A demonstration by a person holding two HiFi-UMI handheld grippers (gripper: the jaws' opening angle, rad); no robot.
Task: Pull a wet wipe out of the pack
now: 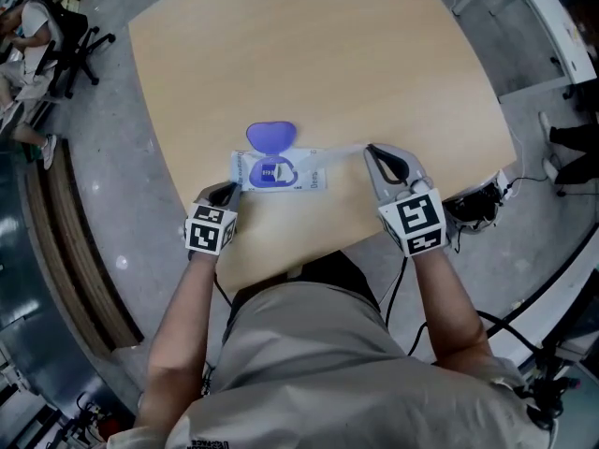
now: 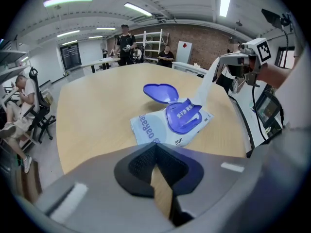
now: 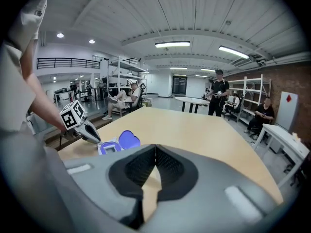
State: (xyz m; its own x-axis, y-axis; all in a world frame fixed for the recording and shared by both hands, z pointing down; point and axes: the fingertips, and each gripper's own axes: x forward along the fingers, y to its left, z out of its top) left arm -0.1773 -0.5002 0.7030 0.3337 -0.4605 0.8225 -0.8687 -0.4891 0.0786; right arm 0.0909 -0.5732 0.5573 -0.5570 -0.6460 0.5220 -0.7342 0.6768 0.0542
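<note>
Pale wood worktop [image 1: 318,54], pack [image 1: 277,171] near front edge, lid [image 1: 270,137] flipped up. Left gripper [image 1: 227,192] jaws together, tips at pack's left end, prob. to anchor it. Right gripper [image 1: 371,150] jaws clamped on wet wipe [image 1: 342,153], drawn taut twd right edge, only partly out.

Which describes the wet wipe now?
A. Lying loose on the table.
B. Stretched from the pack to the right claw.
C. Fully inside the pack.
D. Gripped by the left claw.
B: the wet wipe runs taut from the open pack up to the shut right claw.
</note>
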